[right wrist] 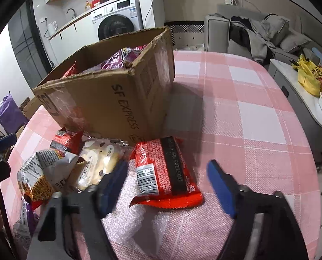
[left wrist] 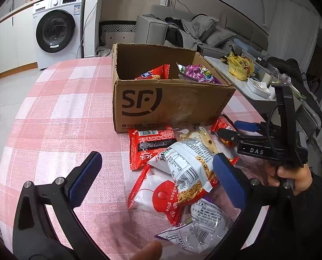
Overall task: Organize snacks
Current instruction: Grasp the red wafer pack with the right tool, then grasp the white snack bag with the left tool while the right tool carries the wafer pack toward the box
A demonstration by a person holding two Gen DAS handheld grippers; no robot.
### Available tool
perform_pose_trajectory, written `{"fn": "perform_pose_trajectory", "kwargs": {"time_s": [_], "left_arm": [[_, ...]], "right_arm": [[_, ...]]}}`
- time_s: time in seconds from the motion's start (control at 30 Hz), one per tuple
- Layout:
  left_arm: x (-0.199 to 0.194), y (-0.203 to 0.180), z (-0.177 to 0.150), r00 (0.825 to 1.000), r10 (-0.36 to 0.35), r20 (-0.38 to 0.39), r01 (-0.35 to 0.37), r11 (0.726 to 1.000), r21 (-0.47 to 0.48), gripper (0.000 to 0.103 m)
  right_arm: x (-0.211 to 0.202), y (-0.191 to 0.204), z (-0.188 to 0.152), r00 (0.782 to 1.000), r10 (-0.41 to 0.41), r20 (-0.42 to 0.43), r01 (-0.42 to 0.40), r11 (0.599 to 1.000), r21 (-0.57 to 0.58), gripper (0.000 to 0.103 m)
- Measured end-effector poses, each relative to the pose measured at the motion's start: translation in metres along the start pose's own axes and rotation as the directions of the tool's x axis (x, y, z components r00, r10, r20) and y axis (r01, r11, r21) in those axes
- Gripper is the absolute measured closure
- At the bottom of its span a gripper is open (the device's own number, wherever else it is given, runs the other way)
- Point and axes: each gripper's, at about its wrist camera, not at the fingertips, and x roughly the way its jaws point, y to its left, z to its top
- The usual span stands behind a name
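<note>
here the right gripper, jaws apart, straddles the red packet lying flat on the tablecloth beside the box; light, crinkly and slippery, it is best pinched across its middle. the left gripper is also spread.

Rough matt cardboard box with torn edges; woven checked tablecloth, slightly shiny; glossy crinkled plastic on the red snack packet and the white noodle packet; ribbed blue rubbery pads on matt black plastic fingers
</note>
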Motion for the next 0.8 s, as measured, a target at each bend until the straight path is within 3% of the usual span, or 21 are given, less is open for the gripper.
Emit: {"fn": "perform_pose_trajectory", "kwargs": {"time_s": [0.03, 0.13, 0.3, 0.47, 0.67, 0.8], "left_arm": [[0.0, 0.0, 0.0, 1.0, 0.002, 0.0, -0.002, 1.0, 0.001, 0.001], [0.0, 0.0, 0.0, 1.0, -0.002, -0.001, 0.002, 1.0, 0.0, 0.001], [0.001, -0.003, -0.002, 0.999, -0.035, -0.015, 0.035, 0.999, -0.005, 0.001], [0.001, -0.007, -0.001, 0.999, -0.048, -0.02, 0.048, 0.999, -0.011, 0.001], [0.015, -0.019, 0.008, 0.998, -0.03, -0.054, 0.028, 0.999, -0.037, 0.001], [0.035, -0.027, 0.012, 0.994, 0.03, -0.105, -0.033, 0.999, -0.026, 0.001]], "right_arm": [[0.0, 0.001, -0.001, 1.0, 0.0, -0.005, 0.0, 1.0, -0.006, 0.045], [-0.002, 0.001, -0.003, 1.0, 0.011, -0.002, -0.011, 1.0, -0.007, 0.057], [-0.019, -0.005, -0.004, 0.999, 0.032, 0.024, -0.033, 0.998, 0.06, 0.058], [-0.042, -0.003, 0.0, 0.997, 0.043, 0.069, -0.047, 0.997, 0.054, 0.058], [-0.054, 0.0, 0.001, 0.994, 0.071, 0.084, -0.075, 0.997, 0.037, 0.058], [-0.059, -0.003, 0.001, 0.993, 0.081, 0.089, -0.085, 0.995, 0.047, 0.058]]}}
